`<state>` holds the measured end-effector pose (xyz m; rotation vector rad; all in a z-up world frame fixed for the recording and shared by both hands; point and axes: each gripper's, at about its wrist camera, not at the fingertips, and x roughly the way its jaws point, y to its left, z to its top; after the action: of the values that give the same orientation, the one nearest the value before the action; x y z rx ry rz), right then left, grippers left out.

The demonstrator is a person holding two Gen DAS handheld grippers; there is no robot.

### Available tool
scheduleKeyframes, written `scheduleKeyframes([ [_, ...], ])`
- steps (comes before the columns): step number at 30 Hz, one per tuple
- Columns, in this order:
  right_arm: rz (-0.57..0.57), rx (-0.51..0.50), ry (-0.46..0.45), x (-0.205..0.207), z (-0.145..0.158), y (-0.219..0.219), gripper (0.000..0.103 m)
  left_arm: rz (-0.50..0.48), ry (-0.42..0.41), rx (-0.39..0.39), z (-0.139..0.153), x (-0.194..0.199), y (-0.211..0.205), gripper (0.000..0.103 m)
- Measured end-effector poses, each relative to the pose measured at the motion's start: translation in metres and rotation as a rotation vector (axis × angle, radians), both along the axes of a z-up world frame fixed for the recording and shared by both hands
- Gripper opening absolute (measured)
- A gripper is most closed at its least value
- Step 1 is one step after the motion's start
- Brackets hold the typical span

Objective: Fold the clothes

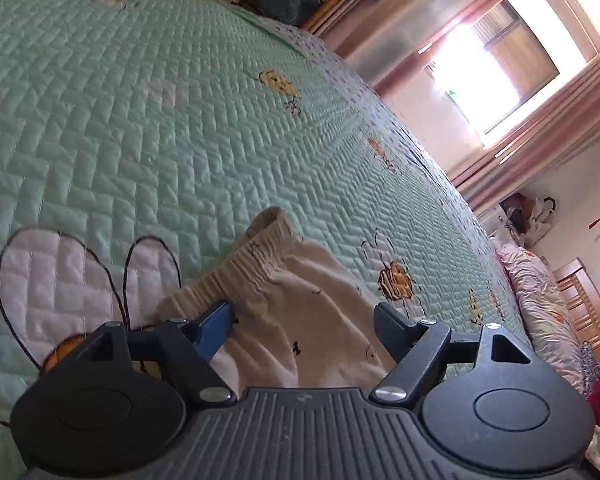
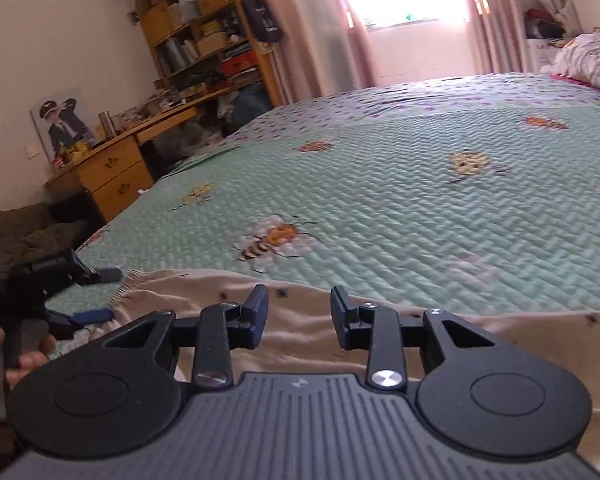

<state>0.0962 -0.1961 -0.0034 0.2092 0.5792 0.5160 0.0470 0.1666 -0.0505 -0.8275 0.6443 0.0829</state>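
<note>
The cream shorts (image 1: pixel 300 312) lay on the green bed (image 1: pixel 140 120), near its edge. The left hand-held gripper (image 1: pixel 304 320) was wide apart over the waistband, gripping nothing. The right hand-held gripper (image 2: pixel 299 316) was also apart, just above the shorts (image 2: pixel 300 328), holding nothing.
</note>
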Motion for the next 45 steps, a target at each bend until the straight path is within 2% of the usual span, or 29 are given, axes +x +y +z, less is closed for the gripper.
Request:
scheduleKeyframes([
  [1,0.029,0.001,0.006,0.012,0.001,0.018,0.037,-0.015,0.012,-0.047,-0.008,0.001,0.003,0.080],
  [4,0.124,-0.005,0.017,0.042,0.005,0.069,0.037,-0.034,-0.005,-0.093,-0.017,0.000,0.011,0.080],
  [7,0.212,0.024,0.050,0.073,0.006,0.114,0.037,-0.034,-0.064,-0.181,-0.021,-0.007,0.026,0.080],
  [10,0.344,-0.001,0.064,0.094,0.002,0.154,0.037,-0.025,-0.144,-0.262,-0.022,-0.016,0.044,0.080],
  [11,0.413,-0.034,0.060,0.098,0.001,0.168,0.039,-0.029,-0.155,-0.252,-0.019,-0.016,0.049,0.082],
  [14,0.543,-0.209,-0.005,0.099,-0.002,0.202,0.057,-0.071,-0.168,-0.187,-0.014,-0.017,0.052,0.085],
  [15,0.588,-0.247,-0.013,0.099,-0.004,0.209,0.057,-0.085,-0.172,-0.176,-0.014,-0.017,0.052,0.085],
  [18,0.670,-0.331,-0.024,0.099,-0.007,0.221,0.057,-0.114,-0.187,-0.211,-0.017,-0.014,0.054,0.086],
  [26,0.782,-0.357,-0.024,0.114,-0.014,0.214,0.056,-0.148,-0.211,-0.227,-0.023,-0.006,0.052,0.090],
  [28,0.793,-0.365,-0.024,0.114,-0.014,0.213,0.045,-0.149,-0.216,-0.213,-0.023,-0.006,0.050,0.092],
  [29,0.802,-0.369,-0.025,0.113,-0.013,0.213,0.026,-0.151,-0.217,-0.202,-0.022,-0.006,0.048,0.092],
  [30,0.805,-0.383,-0.041,0.108,-0.013,0.214,0.013,-0.152,-0.217,-0.191,-0.022,-0.005,0.046,0.092],
  [32,0.804,-0.417,-0.087,0.098,-0.012,0.215,0.010,-0.161,-0.221,-0.174,-0.022,-0.005,0.045,0.092],
  [33,0.799,-0.426,-0.104,0.094,-0.011,0.215,0.006,-0.165,-0.221,-0.171,-0.022,-0.005,0.044,0.092],
  [36,0.767,-0.429,-0.122,0.083,-0.003,0.211,0.004,-0.161,-0.248,-0.188,-0.019,-0.005,0.045,0.092],
  [41,0.691,-0.419,-0.090,0.078,0.014,0.207,0.004,-0.156,-0.294,-0.216,-0.018,-0.007,0.047,0.097],
  [45,0.657,-0.522,-0.015,0.092,-0.010,0.224,0.004,-0.157,-0.261,-0.202,-0.022,-0.003,0.043,0.097],
])
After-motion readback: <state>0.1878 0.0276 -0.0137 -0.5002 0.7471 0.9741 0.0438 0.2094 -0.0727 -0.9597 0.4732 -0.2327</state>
